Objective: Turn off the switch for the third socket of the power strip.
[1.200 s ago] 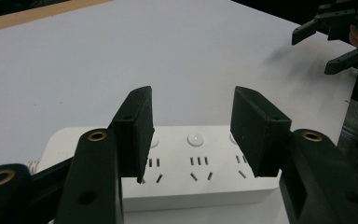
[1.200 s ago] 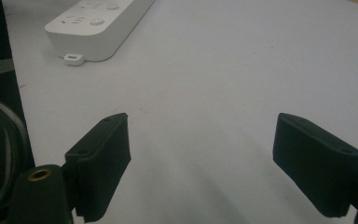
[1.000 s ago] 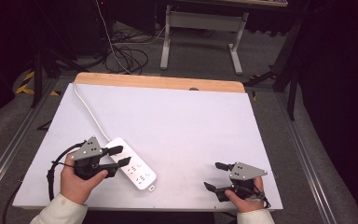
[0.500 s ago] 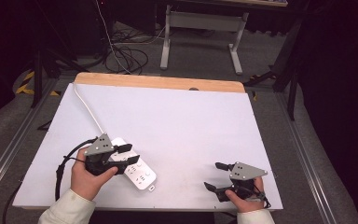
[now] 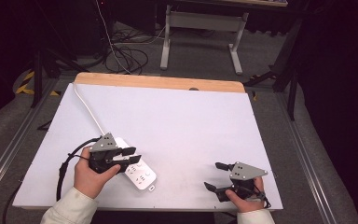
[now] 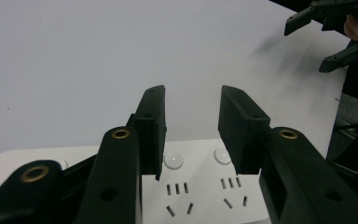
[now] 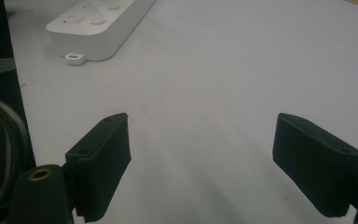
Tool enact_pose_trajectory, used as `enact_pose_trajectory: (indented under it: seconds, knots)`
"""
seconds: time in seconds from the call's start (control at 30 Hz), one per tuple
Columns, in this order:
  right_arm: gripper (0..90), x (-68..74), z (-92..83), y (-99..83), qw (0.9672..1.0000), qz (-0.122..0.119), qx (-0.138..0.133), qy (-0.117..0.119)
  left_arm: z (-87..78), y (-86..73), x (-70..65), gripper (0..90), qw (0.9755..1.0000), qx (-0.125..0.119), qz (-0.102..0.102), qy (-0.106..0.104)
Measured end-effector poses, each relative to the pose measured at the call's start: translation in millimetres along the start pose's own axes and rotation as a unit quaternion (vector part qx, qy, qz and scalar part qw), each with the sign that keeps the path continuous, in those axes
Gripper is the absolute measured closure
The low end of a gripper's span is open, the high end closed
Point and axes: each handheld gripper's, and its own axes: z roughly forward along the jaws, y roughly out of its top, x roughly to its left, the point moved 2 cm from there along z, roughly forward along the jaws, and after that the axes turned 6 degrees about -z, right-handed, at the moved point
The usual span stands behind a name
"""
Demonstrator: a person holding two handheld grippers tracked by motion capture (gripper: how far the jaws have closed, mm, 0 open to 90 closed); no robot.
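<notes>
Left gripper [image 5: 131, 154]: hovering over the middle of the power strip [image 5: 142, 175], fingers [image 6: 151, 126] parted by a modest gap and holding nothing; seen along those fingers, two round switch buttons [image 6: 174, 160] and two socket groups just beneath the tips. Likely step: lowering onto the strip, either to press a button or to pinch the body. Best done by coming straight down, keeping the fingers square to the strip's width, and closing only once both pads flank the casing, or else touching one button with a single fingertip and no sideways push, since the light casing probably slides easily on the smooth desk [image 5: 191, 121].

Power strip: flat on the desk's near-left part, sockets up, long axis diagonal, from far-left down to near-right. Cord [image 5: 87, 107] leaving the far-left end of the strip and running toward the desk's far-left corner; free end with a small hanging tab [image 7: 74, 57] pointing near-right.

Right gripper [image 5: 214, 176]: well apart from the strip to its right, near the desk's front edge, fingers [image 7: 103, 154] spread wide and empty, bare desk between them.
</notes>
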Motion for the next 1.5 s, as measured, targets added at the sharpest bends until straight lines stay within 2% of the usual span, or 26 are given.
enact_pose_trajectory:
  seconds: [0.17,0.3,0.4,0.53,0.8,1.0,1.23,1.5]
  knots:
    - [19.5,-0.1,-0.1,-0.2,1.0,0.0,0.0,0.001,5.6,-0.6,-0.9,74.7,0.9998,0.018,-0.006,-0.008]
    - [19.5,0.1,-0.2,-0.1,1.0,-0.001,0.0,0.001,8.6,-1.2,-0.1,84.9,0.9996,0.028,-0.003,-0.008]
    - [19.5,0.1,-0.2,-0.1,1.0,0.0,0.0,0.001,10.3,-1.6,0.4,89.9,0.9994,0.033,0.008,-0.011]
    - [19.5,0.3,-0.1,-0.1,1.0,-0.001,0.001,0.001,12.3,-2.1,0.6,90.0,0.9989,0.042,0.02,-0.003]
    - [19.5,0.4,0.1,-0.1,1.0,-0.001,0.0,0.002,19.4,-3.8,2.0,90.0,0.9977,0.066,0.017,0.002]
    - [19.4,0.4,0.0,-0.2,1.0,-0.001,0.0,0.002,27.4,-6.7,3.8,90.0,0.9952,0.097,0.012,0.002]
    - [19.3,0.4,0.2,-0.4,1.0,-0.001,0.001,0.003,31.9,-8.1,4.9,90.0,0.9931,0.114,0.019,0.018]
    - [19.2,0.4,0.4,-0.5,1.0,-0.001,0.002,0.003,34.9,-9.2,4.3,90.0,0.992,0.12,0.027,0.028]
